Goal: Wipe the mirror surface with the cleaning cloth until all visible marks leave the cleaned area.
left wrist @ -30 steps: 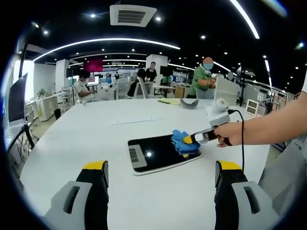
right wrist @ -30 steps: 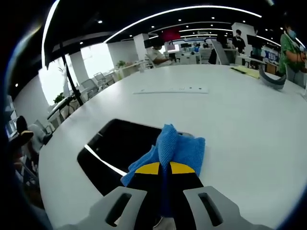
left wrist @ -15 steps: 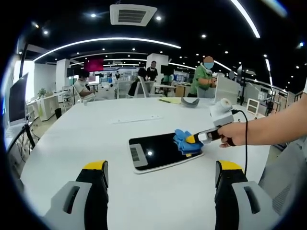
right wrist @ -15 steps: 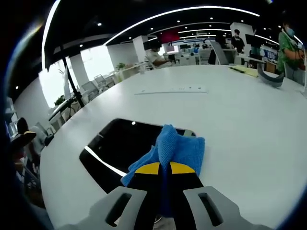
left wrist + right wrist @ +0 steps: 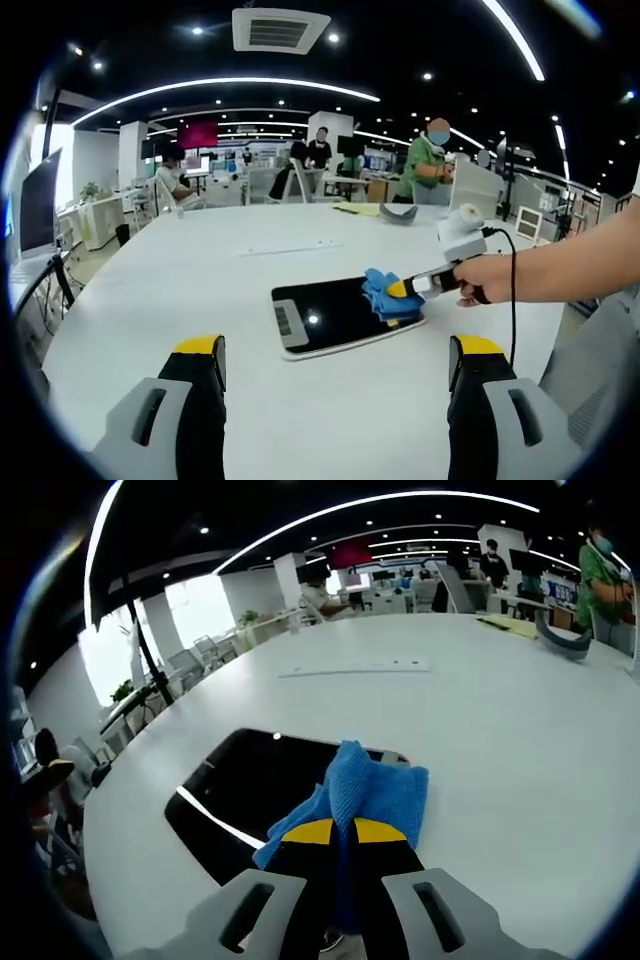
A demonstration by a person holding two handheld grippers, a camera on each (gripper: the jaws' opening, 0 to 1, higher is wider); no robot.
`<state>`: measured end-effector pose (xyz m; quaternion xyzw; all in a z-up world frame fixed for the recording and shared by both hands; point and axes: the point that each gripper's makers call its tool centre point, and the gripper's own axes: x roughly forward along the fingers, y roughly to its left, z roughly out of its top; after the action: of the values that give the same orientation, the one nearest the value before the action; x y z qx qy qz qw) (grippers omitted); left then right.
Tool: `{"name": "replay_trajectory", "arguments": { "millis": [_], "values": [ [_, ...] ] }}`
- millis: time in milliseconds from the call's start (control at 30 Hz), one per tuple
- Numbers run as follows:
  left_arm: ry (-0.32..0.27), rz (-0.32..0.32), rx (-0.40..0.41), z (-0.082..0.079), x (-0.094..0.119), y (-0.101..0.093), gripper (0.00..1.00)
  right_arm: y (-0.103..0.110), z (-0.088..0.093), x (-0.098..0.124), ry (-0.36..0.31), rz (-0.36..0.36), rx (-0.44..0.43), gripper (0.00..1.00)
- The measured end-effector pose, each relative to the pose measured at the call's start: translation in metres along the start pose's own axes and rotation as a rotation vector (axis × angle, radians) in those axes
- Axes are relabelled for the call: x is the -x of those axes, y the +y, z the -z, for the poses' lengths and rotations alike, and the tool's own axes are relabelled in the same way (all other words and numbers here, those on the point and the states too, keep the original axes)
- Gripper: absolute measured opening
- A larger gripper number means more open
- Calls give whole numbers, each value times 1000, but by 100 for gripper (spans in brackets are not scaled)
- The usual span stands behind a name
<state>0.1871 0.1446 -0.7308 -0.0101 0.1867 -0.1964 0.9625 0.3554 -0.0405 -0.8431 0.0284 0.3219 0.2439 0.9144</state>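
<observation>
mirror [image 5: 235, 790]: the blue cleaning cloth [image 5: 375, 792] covers its near right corner; any marks are too small to tell
cleaning cloth: its rear part is hidden between the right gripper [image 5: 335, 832] jaws
left gripper [image 5: 335, 360]: both jaws cut off by the bottom edge
person's arm [image 5: 580, 265]: cut off at the right edge

Big white table [image 5: 150, 290] w/ rounded edge, top smooth & glossy. Mirror [image 5: 335, 315] lies flat on it, approx. mid-table, dark face up, reflecting ceiling lights; pale strip along one short end. Blue cloth [image 5: 375, 790] sits on mirror's corner, partly spilling onto the table. Further back: long flat white strip [image 5: 285, 248] lying on its own, well apart from mirror. At far edge: grey curved object [image 5: 397, 215] next to yellow sheet [image 5: 352, 210].
</observation>
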Motion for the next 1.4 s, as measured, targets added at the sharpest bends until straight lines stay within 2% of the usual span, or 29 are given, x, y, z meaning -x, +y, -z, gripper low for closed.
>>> {"name": "replay_trajectory", "arguments": {
  "millis": [300,500,1100,1400],
  "values": [
    [5,-4,4,2,0,2,93,2,-2,-7,7,-7,-4,1],
    [2,-6,6,1,0,3,93,19,-5,-12,12,-20,-5,1],
    [4,-27,17,4,6,11,93,44,-7,-25,26,-49,4,1],
    [5,-22,20,5,4,9,93,41,-7,-28,17,-44,2,1]
  ]
}}
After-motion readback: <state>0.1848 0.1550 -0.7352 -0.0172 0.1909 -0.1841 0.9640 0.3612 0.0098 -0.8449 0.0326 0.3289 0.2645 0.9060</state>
